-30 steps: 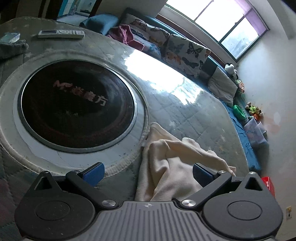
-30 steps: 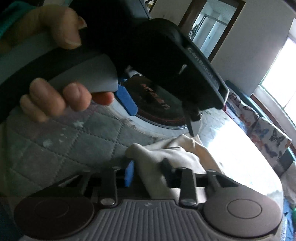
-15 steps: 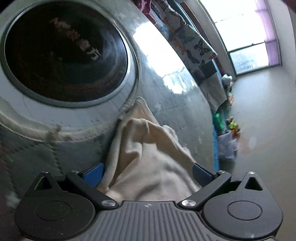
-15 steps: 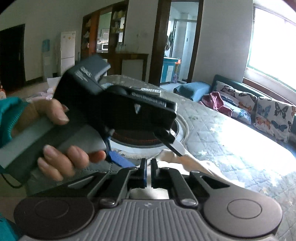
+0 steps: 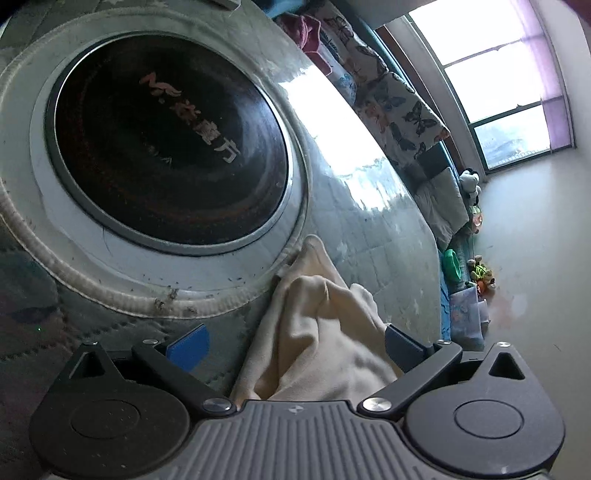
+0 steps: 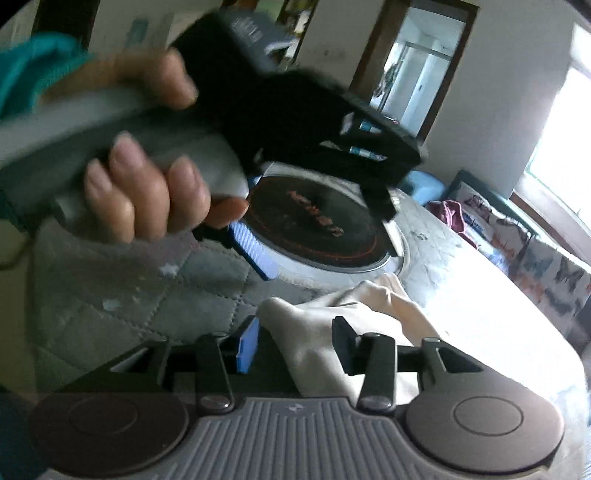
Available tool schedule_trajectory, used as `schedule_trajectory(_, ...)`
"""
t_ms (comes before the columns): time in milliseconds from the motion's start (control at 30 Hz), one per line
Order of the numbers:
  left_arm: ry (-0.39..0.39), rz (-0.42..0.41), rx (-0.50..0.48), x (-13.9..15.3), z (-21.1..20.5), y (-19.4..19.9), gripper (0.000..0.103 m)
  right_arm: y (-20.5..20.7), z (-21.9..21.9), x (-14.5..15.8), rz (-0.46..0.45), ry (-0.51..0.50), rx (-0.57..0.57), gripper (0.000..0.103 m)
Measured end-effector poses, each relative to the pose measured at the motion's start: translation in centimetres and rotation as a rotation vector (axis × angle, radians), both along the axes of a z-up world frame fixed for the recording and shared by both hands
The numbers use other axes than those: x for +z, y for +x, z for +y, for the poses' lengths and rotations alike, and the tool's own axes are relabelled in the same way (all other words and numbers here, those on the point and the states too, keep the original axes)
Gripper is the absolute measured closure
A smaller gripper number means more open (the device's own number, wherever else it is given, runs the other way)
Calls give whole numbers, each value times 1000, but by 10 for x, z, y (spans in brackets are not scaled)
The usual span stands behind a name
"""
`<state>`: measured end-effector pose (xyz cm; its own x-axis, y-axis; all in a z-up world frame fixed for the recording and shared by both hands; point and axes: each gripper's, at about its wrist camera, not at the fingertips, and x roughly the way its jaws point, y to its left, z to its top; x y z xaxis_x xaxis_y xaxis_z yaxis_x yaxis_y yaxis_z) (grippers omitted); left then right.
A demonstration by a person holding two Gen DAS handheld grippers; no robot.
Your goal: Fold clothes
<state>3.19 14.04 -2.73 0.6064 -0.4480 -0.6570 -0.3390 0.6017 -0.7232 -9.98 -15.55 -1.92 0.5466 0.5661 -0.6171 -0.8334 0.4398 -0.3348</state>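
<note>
A cream cloth (image 5: pixel 317 332) lies crumpled on the quilted grey table cover (image 5: pixel 369 229), against the rim of the round dark plate. My left gripper (image 5: pixel 295 347) stands wide open over it, the cloth lying between its fingers without being pinched. In the right wrist view a hand (image 6: pixel 147 192) holds that left gripper (image 6: pixel 325 240) above the table. My right gripper (image 6: pixel 295 345) hovers low over the cream cloth (image 6: pixel 306 332). Its jaws are opening, and a raised fold sits between them, not clamped.
A round dark glass plate (image 5: pixel 166 140) with lettering fills the table's middle. Behind the table runs a sofa with butterfly cushions (image 5: pixel 402 110) and a dark red garment (image 5: pixel 306 33). A bright window (image 5: pixel 491 74) is at the right. A teal sleeve (image 6: pixel 33 70) shows at the upper left.
The right gripper shut fully, then opened partway around a fold of the cloth. The left gripper rolled and stayed open over the cloth.
</note>
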Motion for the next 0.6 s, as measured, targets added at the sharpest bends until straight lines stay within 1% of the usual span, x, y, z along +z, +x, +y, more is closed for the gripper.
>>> schedule_trajectory(33,-5,4,-1,-2,1,0,0,0,3,-3,-14,-15,1,63)
schedule_trajectory(67,-10,3,-3,-2,0,0,0,1,5,-5,-22,-27,-1,67)
schedule_trajectory(100,-15,3,-5,-3,-1,0,0,2,7,-7,-30,-38,-2,82)
schedule_trajectory(167,-32,5,-8,-4,-2,1,0,6,6,-4,-22,-20,-17,86)
schedule_trajectory(267,-66,11,-11,-6,-6,4,0,16,-7,15,31,81,-55,88)
schedule_trajectory(400,-141,12,-35,-14,-17,10,0,25,-29,36,104,199,-100,89)
schedule_trajectory(500,-196,6,-48,-20,-23,15,3,24,-42,44,139,244,-107,89)
schedule_trajectory(567,-234,9,-60,-26,-24,18,18,21,-47,45,153,251,-97,89)
schedule_trajectory(600,-250,14,-64,-30,-24,19,23,20,-48,45,158,252,-91,89)
